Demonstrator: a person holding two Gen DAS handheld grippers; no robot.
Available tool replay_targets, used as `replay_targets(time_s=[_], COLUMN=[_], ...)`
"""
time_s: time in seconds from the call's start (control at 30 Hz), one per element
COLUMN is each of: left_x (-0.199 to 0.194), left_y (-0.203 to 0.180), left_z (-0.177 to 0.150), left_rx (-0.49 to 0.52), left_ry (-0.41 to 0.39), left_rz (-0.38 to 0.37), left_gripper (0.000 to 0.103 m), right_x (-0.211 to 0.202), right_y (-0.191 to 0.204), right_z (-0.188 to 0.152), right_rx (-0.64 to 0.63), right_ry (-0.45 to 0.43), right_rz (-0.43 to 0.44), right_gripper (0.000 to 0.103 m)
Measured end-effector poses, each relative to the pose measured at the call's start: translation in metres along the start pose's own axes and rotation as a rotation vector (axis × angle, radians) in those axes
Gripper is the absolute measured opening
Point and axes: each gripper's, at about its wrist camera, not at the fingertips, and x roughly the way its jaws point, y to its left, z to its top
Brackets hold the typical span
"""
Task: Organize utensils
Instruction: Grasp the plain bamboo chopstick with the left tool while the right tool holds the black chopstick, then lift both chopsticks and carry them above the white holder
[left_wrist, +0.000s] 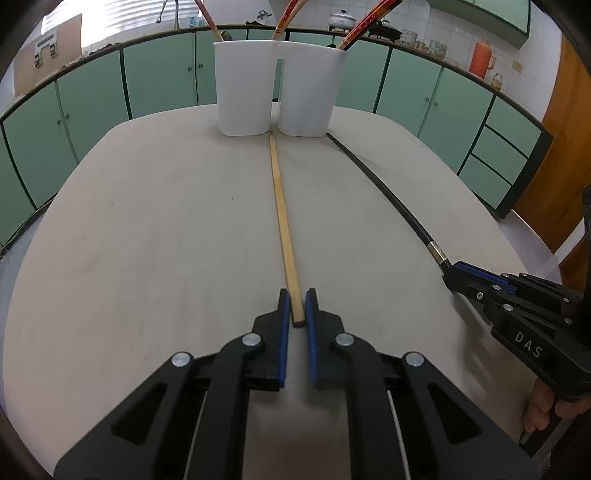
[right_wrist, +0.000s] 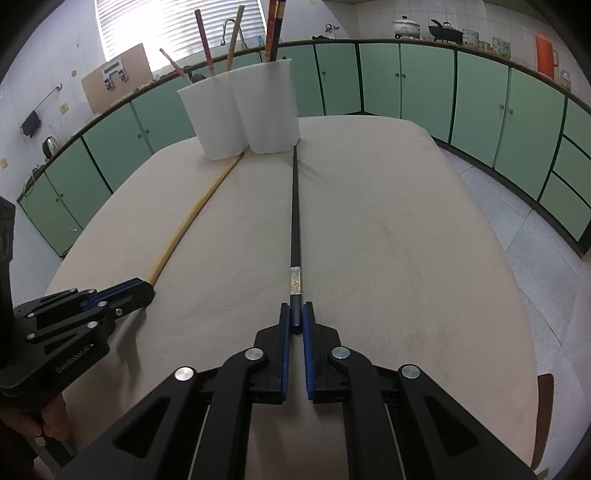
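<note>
A light wooden chopstick lies on the beige table, its far tip at the foot of a white two-part holder. My left gripper is shut on its near end. To the right a black chopstick with a silver band lies along the table. My right gripper is shut on the near end of the black chopstick, whose far tip touches the holder. Several red and wooden chopsticks stand in the holder. The right gripper shows in the left wrist view, the left gripper in the right wrist view.
Green cabinets run behind and around the table, with pots and an orange flask on the counter. The table's rounded edge drops to a tiled floor on the right. A brown chair part stands by the near right edge.
</note>
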Motion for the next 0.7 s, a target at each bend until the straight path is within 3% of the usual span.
replay_targets(time_s=[0.4,0.7], left_x=[-0.004,-0.029], left_y=[0.0,0.005], left_z=[-0.003,0.004], left_rx=[-0.006,0.037], left_ry=[-0.006,-0.026], left_rz=[0.003,0.048], left_gripper=[0.007,0.006], right_x=[-0.001,-0.027], right_y=[0.0,0.0], right_z=[0.0,0.007], right_rx=[0.006,-0.014], right_ry=[-0.006,-0.059], right_rz=[0.008,-0.002], right_gripper=[0.007,0.006])
